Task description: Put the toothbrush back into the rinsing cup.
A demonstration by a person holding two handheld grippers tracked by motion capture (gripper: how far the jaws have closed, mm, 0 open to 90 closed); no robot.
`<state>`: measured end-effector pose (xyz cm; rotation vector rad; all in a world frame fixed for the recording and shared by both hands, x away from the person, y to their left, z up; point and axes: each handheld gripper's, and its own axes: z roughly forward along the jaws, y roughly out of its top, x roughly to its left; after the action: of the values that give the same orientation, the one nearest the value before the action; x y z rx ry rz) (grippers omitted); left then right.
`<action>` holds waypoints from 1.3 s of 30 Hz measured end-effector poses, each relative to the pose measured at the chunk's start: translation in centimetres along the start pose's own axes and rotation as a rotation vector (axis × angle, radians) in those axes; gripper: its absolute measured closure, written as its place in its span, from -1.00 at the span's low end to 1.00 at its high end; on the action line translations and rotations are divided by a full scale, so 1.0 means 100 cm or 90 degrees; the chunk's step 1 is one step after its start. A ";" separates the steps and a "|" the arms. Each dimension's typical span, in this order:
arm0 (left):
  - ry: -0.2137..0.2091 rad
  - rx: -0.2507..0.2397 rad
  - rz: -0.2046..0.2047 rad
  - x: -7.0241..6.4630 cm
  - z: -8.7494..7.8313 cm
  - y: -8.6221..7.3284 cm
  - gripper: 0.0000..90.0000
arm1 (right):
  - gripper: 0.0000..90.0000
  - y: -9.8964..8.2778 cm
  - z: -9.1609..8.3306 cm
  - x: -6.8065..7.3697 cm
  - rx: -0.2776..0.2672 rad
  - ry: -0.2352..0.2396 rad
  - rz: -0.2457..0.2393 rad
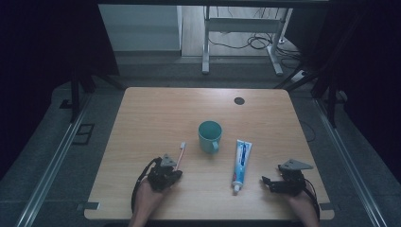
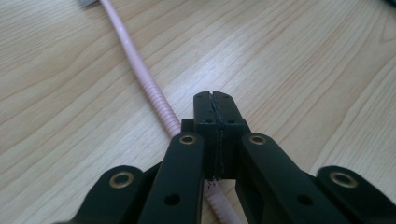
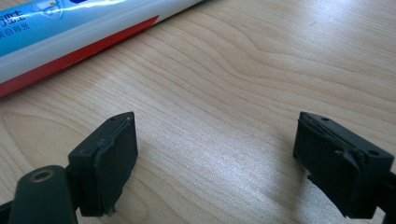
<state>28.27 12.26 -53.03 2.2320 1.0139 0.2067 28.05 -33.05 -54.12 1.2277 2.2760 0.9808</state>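
Nearest to me, at the front edge of the light wooden table (image 1: 156, 113), are my two hands, each bearing a black two-jaw gripper. On my left side, the left gripper (image 1: 174, 171) sits low over the table with its jaws pressed together, and in the left gripper view (image 2: 215, 100) the pads meet face to face with no gap. Running under and beside those closed jaws is the slim pink plastic toothbrush (image 2: 154, 93); its ribbed handle passes beneath the jaw linkage, and I cannot tell whether the pads pinch it or merely lie over it. From above, the toothbrush (image 1: 180, 153) lies flat on the table, angled away from the gripper, its head at the far end.

On my right side, the right gripper (image 1: 265, 182) rests near the table's front right corner, pointing left toward the tube. Its jaws stand wide apart in the right gripper view (image 3: 219, 149), with bare wood between them and nothing held.

Just beyond that gripper lies the white, blue and red toothpaste tube (image 1: 241, 163), flat on the table, its cap toward me; it crosses the upper left of the right gripper view (image 3: 60, 32).

Farther back, near the table's middle, stands the teal handled mug (image 1: 210, 135), upright, between toothbrush and tube.
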 end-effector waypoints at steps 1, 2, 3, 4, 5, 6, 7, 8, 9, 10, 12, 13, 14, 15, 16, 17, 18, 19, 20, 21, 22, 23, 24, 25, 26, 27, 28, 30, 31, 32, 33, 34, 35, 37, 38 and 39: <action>0.004 0.000 -0.002 0.003 -0.002 -0.002 0.98 | -0.70 0.000 0.000 0.000 0.000 0.000 0.000; 0.006 0.000 -0.003 0.004 -0.003 -0.003 0.98 | -0.70 0.000 0.000 0.000 0.000 0.000 -0.001; 0.007 0.000 -0.006 0.005 -0.004 -0.003 0.98 | -0.70 0.000 0.000 0.000 0.000 0.000 0.000; 0.009 -0.001 -0.008 0.006 -0.005 -0.004 0.98 | -0.70 0.000 0.000 0.000 0.000 0.000 0.000; 0.011 0.000 -0.009 0.008 -0.006 -0.005 0.98 | -0.70 0.000 0.000 0.000 0.000 0.000 0.000; 0.013 0.001 -0.010 0.009 -0.007 -0.006 0.98 | -0.70 0.000 0.000 0.000 0.000 0.000 -0.001; 0.016 0.001 -0.012 0.010 -0.008 -0.007 0.98 | -0.70 0.000 0.000 0.000 0.000 0.000 0.000; 0.019 0.001 -0.015 0.011 -0.008 -0.007 0.98 | -0.70 0.000 0.000 0.000 0.000 0.000 -0.001; 0.019 0.000 -0.020 0.013 -0.009 -0.008 0.97 | -0.70 0.000 0.000 0.000 0.000 0.000 -0.001; 0.021 0.000 -0.020 0.015 -0.011 -0.009 0.97 | -0.70 0.000 0.000 0.000 0.000 0.000 -0.001; 0.024 -0.001 -0.027 0.018 -0.013 -0.012 0.97 | -0.70 0.000 0.000 0.000 0.000 0.000 -0.001; 0.026 -0.001 -0.029 0.019 -0.014 -0.013 0.97 | -0.70 0.000 0.000 0.000 0.000 0.000 -0.001; 0.028 -0.001 -0.029 0.021 -0.015 -0.014 0.97 | -0.70 0.000 0.000 0.000 0.000 0.000 -0.001; 0.027 -0.001 -0.031 0.022 -0.016 -0.015 0.97 | -0.70 0.000 0.000 0.000 0.000 0.000 -0.001; 0.029 -0.002 -0.029 0.023 -0.016 -0.015 0.97 | -0.70 0.000 0.000 0.000 0.000 0.000 -0.001; 0.029 -0.002 -0.031 0.023 -0.017 -0.016 0.97 | -0.70 0.000 0.000 0.000 0.000 0.000 0.000; 0.028 -0.003 -0.034 0.023 -0.017 -0.016 0.97 | -0.70 0.000 0.000 0.000 0.000 0.000 0.000; 0.027 -0.003 -0.034 0.023 -0.017 -0.016 0.96 | -0.70 0.000 0.000 0.000 0.000 0.000 0.000; 0.027 -0.002 -0.033 0.024 -0.017 -0.016 0.94 | -0.70 0.000 0.000 0.000 0.000 0.000 0.000; 0.023 -0.004 -0.034 0.023 -0.017 -0.015 0.93 | -0.70 0.000 0.000 0.000 0.000 0.000 -0.001; 0.022 -0.006 -0.037 0.023 -0.018 -0.014 0.92 | -0.70 0.000 0.000 0.000 0.000 0.000 -0.001; 0.023 -0.009 -0.033 0.022 -0.019 -0.013 0.91 | -0.70 0.000 0.000 0.000 0.000 0.000 -0.001; 0.023 -0.011 -0.032 0.022 -0.020 -0.011 0.90 | -0.70 0.000 0.000 0.000 0.000 0.000 -0.001; 0.025 -0.014 -0.031 0.021 -0.022 -0.009 0.88 | -0.70 0.000 0.000 0.000 0.000 0.000 -0.001; 0.028 -0.016 -0.031 0.021 -0.024 -0.008 0.87 | -0.70 0.000 0.000 0.000 0.000 0.000 -0.001; 0.031 -0.016 -0.029 0.021 -0.027 -0.006 0.85 | -0.70 0.000 0.000 0.000 0.000 0.000 -0.001; 0.035 -0.014 -0.027 0.022 -0.029 -0.004 0.84 | -0.70 0.000 0.000 0.000 -0.001 0.000 -0.001; 0.035 -0.004 -0.031 0.024 -0.032 -0.001 0.78 | -0.70 0.000 0.000 0.000 0.000 0.000 -0.001; 0.040 0.004 -0.031 0.025 -0.033 0.000 0.74 | -0.70 0.000 0.000 0.000 0.000 0.000 0.000; 0.044 0.017 -0.028 0.026 -0.034 0.001 0.71 | -0.70 0.000 0.000 0.000 0.000 0.000 0.000; 0.046 0.028 -0.026 0.028 -0.034 0.002 0.70 | -0.70 0.000 0.000 0.000 0.000 0.000 -0.001; 0.045 0.037 -0.030 0.029 -0.034 0.002 0.69 | -0.70 0.000 0.000 0.000 0.000 0.000 0.000; 0.041 0.049 -0.031 0.030 -0.034 0.003 0.68 | -0.70 0.000 0.000 0.000 0.000 0.000 -0.001; 0.043 0.072 -0.029 0.031 -0.032 0.005 0.67 | -0.70 0.000 0.000 0.000 0.000 0.000 0.000; 0.042 0.085 -0.029 0.032 -0.031 0.006 0.67 | -0.70 0.000 0.000 0.000 0.000 0.000 0.000; 0.043 0.096 -0.026 0.033 -0.029 0.008 0.67 | -0.70 0.000 0.000 0.000 0.000 0.000 0.000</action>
<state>29.85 15.76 -50.70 2.3500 1.1441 0.1947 28.05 -33.05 -54.11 1.2276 2.2767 0.9801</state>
